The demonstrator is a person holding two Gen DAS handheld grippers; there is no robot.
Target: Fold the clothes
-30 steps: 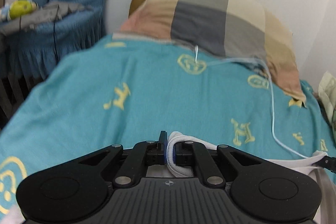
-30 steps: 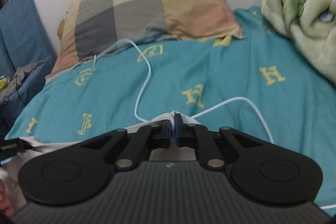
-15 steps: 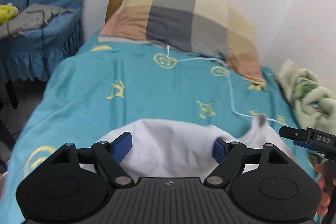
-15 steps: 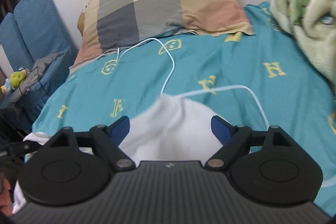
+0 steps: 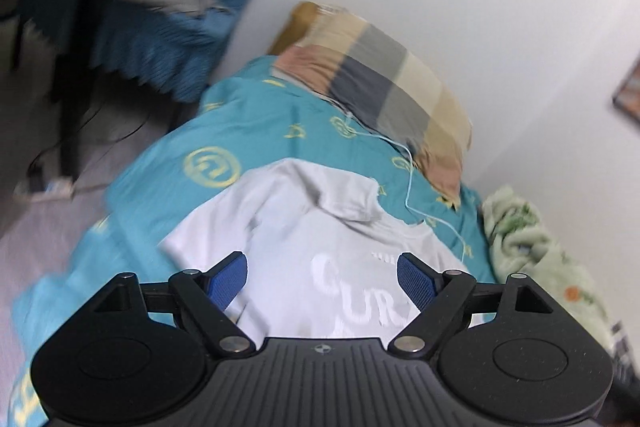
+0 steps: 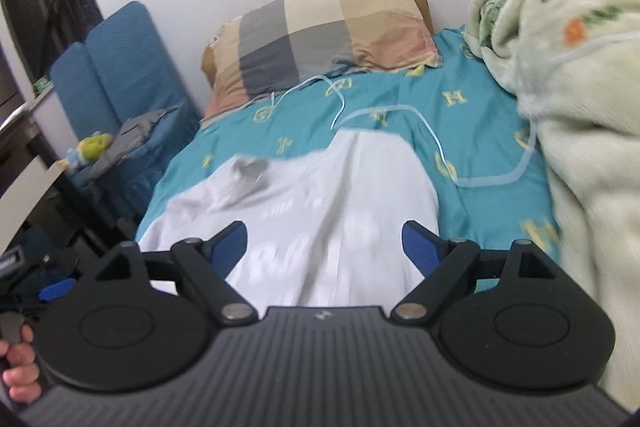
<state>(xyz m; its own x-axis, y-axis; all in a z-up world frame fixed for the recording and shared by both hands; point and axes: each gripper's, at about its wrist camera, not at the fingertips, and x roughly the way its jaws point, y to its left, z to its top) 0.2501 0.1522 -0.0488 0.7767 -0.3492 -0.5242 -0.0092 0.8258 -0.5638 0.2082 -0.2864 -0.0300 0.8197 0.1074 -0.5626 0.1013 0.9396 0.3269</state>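
Observation:
A white T-shirt (image 5: 320,223) with pale lettering lies spread on the teal bedsheet (image 5: 168,179), its collar end toward the pillow. My left gripper (image 5: 322,279) hangs above the shirt's near part, open, with nothing between its blue pads. In the right wrist view the same shirt (image 6: 320,195) lies flat with a grey patch at its far left. My right gripper (image 6: 325,247) is also open above it and holds nothing. A person's hand (image 6: 16,359) shows at the lower left edge of that view.
A checked pillow (image 6: 320,39) leans on the white wall at the head of the bed. A white cable (image 6: 440,147) loops over the sheet beyond the shirt. A pale green blanket (image 6: 560,107) is heaped on the right. A blue chair (image 6: 112,67) with grey cloth stands left.
Both grippers were shut on the shirt's white edge, then opened and let it go. Both have drawn back and up, and the shirt now lies spread on the bed.

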